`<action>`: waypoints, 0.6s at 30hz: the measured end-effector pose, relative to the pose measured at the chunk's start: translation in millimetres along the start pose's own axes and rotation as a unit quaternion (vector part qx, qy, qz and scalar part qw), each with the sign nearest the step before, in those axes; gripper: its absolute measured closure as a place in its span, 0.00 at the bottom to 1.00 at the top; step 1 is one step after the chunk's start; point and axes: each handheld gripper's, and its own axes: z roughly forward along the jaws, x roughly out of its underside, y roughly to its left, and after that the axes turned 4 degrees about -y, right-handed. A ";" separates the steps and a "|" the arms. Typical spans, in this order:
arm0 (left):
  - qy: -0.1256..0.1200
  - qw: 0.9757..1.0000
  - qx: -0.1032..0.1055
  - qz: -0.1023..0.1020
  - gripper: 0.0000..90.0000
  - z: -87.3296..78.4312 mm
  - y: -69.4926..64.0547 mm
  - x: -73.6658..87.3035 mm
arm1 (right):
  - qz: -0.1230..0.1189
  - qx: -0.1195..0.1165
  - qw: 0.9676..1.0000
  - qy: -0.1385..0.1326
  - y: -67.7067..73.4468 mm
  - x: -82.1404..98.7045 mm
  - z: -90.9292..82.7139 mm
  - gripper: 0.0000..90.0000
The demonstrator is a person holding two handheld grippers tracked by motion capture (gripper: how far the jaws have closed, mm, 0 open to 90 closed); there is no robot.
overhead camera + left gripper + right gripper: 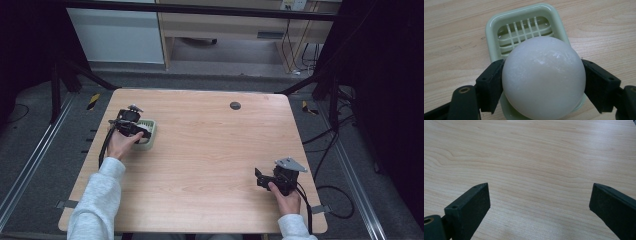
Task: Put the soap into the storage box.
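Over the tray (492, 30), left gripper (543, 80) clamps ball (543, 77).

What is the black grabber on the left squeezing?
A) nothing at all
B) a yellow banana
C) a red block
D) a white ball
D: in the left gripper view, the left gripper has its two black jaws pressed against both sides of a white ball, held above a pale green slotted tray on the wooden table.

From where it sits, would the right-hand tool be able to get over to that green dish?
Probably yes: bare table lies between the right tool and the pale green slatted dish. But the left tool already holds a white ball over it.
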 end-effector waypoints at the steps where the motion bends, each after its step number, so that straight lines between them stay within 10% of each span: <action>1: 0.001 1.000 -0.001 0.001 0.26 0.6 -0.1 0.0 | 0.000 0.000 1.000 0.000 0.1 0.0 0.0 0.04; 18: 0.007 1.000 -0.006 -0.004 0.26 4.3 -0.8 0.6 | 0.000 -0.001 1.000 0.000 0.0 0.0 -0.1 0.04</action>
